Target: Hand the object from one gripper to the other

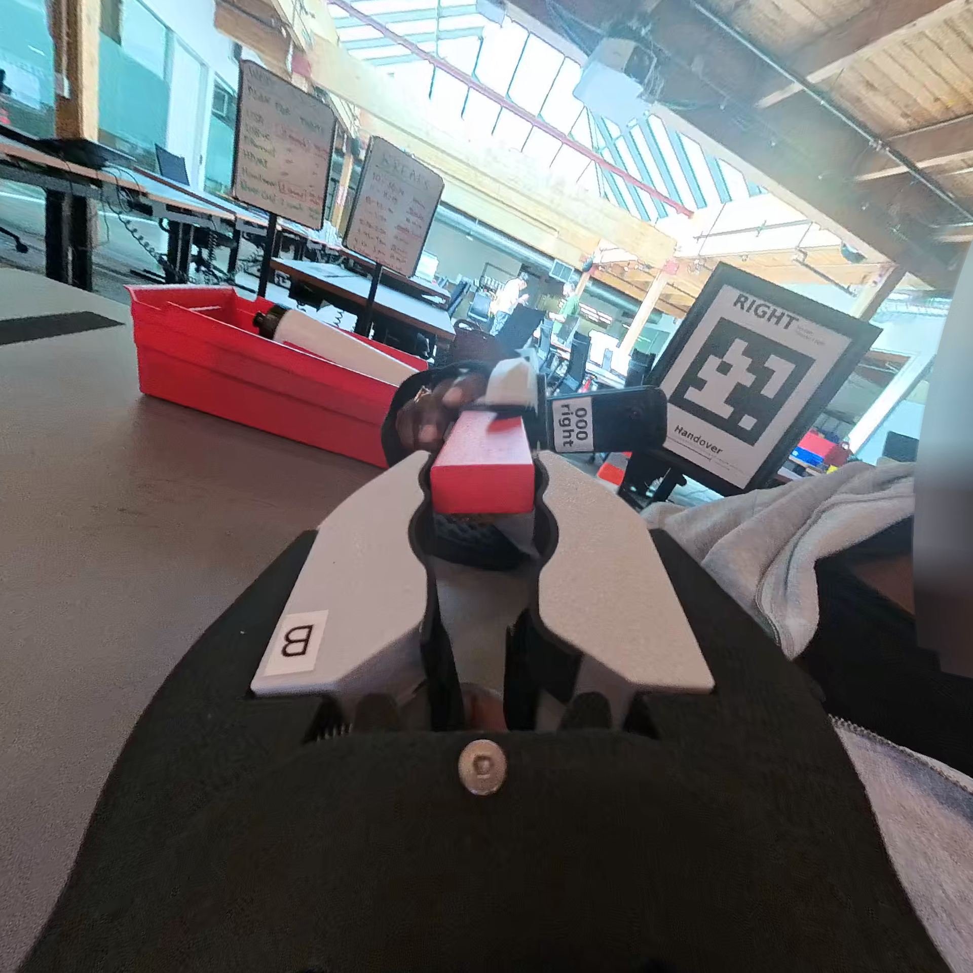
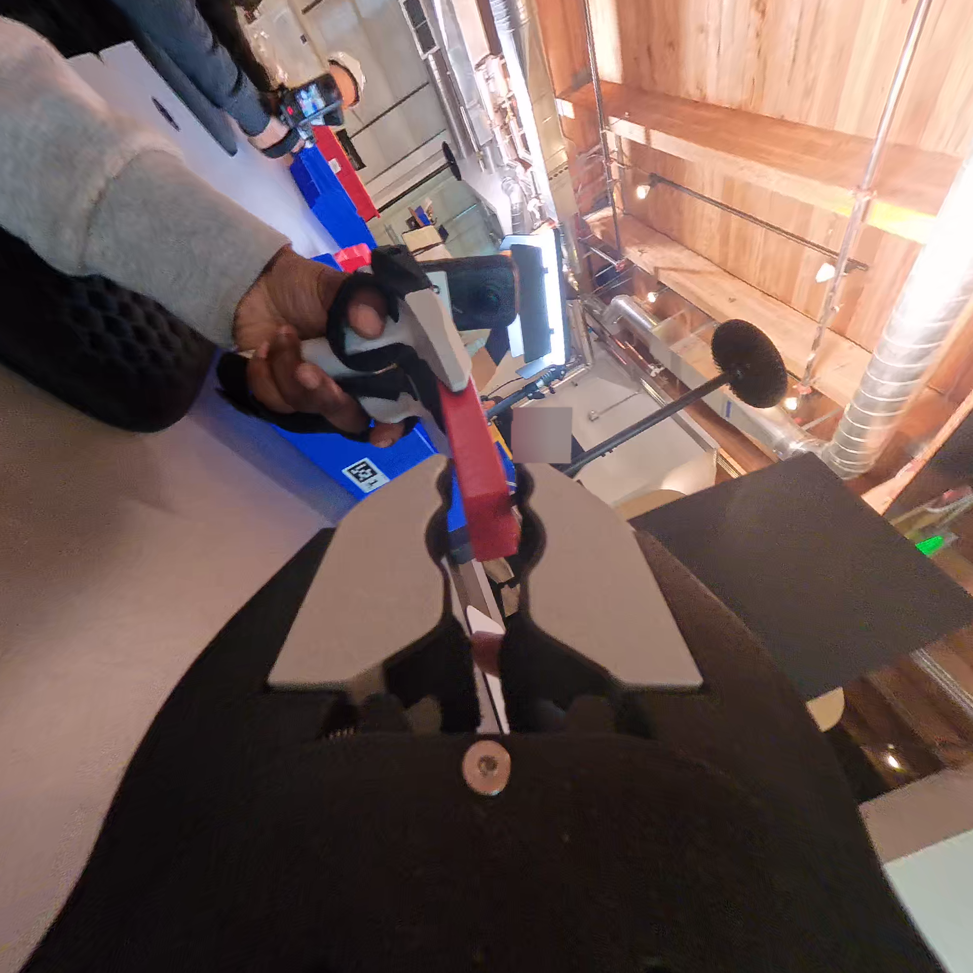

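Mid-air handover of a long red rectangular bar (image 1: 482,468), apparently rigid plastic or painted wood, held clear of the grey table (image 1: 158,500). The left gripper (image 1: 482,487) has its grey jaws clenched on one end of the bar. In the right wrist view the right gripper (image 2: 482,505) frames the opposite end of the same red bar (image 2: 482,474); the bar lies against one jaw with a gap showing on the other side, so whether this grip has closed cannot be told.

The bar's long axis runs from one gripper straight to the other, each square end face turned toward the camera of the gripper that frames it. In the right wrist view it leans slightly left as it recedes towards the left gripper (image 2: 421,363) and the person's hand (image 2: 295,347).

Handling, as a judgement: the bar looks stiff, light and not fragile, with flat smooth faces that may slip under a weak pinch. Hold is best taken across two opposite flat faces near an end, leaving the other end free.

Behind, on the table, stands a red plastic bin (image 1: 237,358) containing a white cylindrical bottle with a black cap (image 1: 326,337).
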Demonstrator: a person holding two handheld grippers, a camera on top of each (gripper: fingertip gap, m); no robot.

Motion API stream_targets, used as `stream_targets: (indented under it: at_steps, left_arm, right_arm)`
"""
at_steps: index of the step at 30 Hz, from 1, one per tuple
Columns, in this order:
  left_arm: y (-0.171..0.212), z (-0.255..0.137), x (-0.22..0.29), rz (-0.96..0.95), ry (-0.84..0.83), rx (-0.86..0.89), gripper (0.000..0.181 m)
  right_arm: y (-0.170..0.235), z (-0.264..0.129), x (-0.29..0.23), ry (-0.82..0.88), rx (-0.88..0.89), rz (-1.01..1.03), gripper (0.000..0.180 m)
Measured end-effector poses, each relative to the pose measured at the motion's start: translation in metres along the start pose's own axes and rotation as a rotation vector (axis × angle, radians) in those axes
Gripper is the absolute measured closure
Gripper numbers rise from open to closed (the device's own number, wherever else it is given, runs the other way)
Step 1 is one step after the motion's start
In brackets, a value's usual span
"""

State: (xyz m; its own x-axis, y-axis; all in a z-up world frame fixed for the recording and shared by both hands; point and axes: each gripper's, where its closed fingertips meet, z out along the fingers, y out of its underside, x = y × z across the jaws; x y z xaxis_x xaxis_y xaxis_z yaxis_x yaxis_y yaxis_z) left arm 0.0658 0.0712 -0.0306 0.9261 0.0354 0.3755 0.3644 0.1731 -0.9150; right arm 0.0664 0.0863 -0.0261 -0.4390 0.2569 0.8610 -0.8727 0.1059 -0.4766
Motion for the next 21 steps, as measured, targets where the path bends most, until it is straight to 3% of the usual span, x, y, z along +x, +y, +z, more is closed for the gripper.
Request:
stream_targets:
  at_steps: [4,6,9,11,15,19,21]
  left_arm:
    - [-0.005,-0.001,0.006,0.101,0.018,0.025,0.142]
    - [-0.005,-0.001,0.004,0.288,-0.058,0.011,0.122]
    - [0.002,-0.001,0.006,0.578,-0.137,-0.044,0.121]
    - [0.007,0.000,0.001,0.615,-0.169,-0.099,0.129]
    - [0.013,0.002,0.000,0.541,-0.137,-0.127,0.162]
    - [0.010,0.002,0.003,0.415,-0.097,-0.104,0.165]
    - [0.007,0.001,0.003,0.281,-0.068,-0.068,0.165]
  right_arm:
    - [0.002,0.000,-0.004,-0.071,-0.004,0.118,0.163]
    - [0.001,-0.001,-0.002,-0.143,0.033,0.354,0.163]
    - [0.005,-0.004,-0.004,-0.316,0.067,0.795,0.163]
    - [0.006,-0.006,-0.007,-0.387,0.081,0.952,0.163]
    - [0.006,-0.004,-0.010,-0.409,0.066,0.987,0.164]
    - [0.005,-0.003,-0.008,-0.384,0.082,0.953,0.163]
    - [0.002,-0.002,-0.002,-0.301,0.111,0.836,0.146]
